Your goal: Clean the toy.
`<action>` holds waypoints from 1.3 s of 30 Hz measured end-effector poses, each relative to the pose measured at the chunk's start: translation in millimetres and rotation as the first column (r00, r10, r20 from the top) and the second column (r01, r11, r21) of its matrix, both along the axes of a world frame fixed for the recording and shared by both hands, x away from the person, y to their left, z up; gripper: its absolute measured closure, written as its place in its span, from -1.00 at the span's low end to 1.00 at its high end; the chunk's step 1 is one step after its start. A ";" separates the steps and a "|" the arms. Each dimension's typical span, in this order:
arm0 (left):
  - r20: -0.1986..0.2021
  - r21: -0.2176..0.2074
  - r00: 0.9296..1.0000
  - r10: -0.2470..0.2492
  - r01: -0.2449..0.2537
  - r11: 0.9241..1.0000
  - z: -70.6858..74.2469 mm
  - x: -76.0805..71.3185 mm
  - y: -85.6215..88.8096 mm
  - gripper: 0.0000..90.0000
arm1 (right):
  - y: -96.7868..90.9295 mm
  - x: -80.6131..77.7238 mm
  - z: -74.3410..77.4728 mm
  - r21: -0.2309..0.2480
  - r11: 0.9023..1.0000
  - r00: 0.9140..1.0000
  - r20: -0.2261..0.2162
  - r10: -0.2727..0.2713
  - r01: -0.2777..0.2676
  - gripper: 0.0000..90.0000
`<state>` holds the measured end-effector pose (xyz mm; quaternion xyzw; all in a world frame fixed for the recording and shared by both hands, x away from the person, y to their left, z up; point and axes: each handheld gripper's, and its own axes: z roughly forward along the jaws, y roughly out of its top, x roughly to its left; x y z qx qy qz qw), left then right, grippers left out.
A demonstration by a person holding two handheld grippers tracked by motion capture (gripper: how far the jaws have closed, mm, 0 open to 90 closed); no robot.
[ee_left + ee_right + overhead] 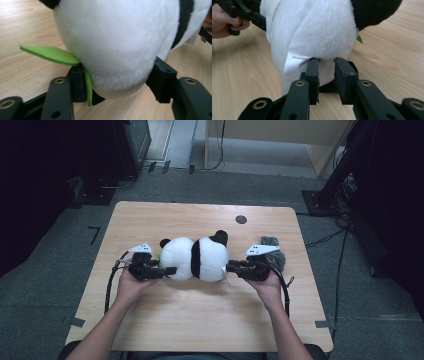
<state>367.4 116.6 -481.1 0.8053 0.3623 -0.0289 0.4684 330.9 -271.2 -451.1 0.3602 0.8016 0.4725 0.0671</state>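
Observation:
A black-and-white plush panda [195, 260] lies on its side in the middle of the wooden table [200, 320]. My left gripper [170, 270] holds its left end. In the left gripper view the jaws [120, 85] squeeze the round white plush [120, 37], and a green felt leaf [50, 53] sticks out by one jaw. My right gripper [231, 266] is at the panda's right end. In the right gripper view it [327, 75] pinches a fold of white fur [317, 30] beside the sewn-in white label [292, 65]. The left gripper [244, 12] shows at the far side.
A crumpled grey cloth [272, 251] lies just behind my right hand. A small dark round hole [241, 219] sits near the table's far edge. Cables trail from both grippers, and dark stands and cables are on the floor around the table.

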 end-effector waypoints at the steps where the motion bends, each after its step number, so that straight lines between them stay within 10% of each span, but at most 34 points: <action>1: -0.003 -0.007 1.000 0.002 -0.002 1.000 -2.5 1.4 1.1 -0.13 | 0.3 0.5 -0.7 0.013 1.000 1.000 -0.002 0.002 -0.002 0.63; 9: 0.035 0.010 0.998 0.043 -0.043 0.999 -6.9 4.1 6.4 -0.42 | -0.8 3.0 -1.2 0.035 0.999 1.000 0.007 -0.012 0.012 0.49; 39: 0.121 -0.010 0.985 0.121 -0.120 0.993 5.7 6.5 28.4 -0.41 | -10.0 16.6 -5.2 0.042 0.996 0.996 0.051 -0.078 0.076 -0.02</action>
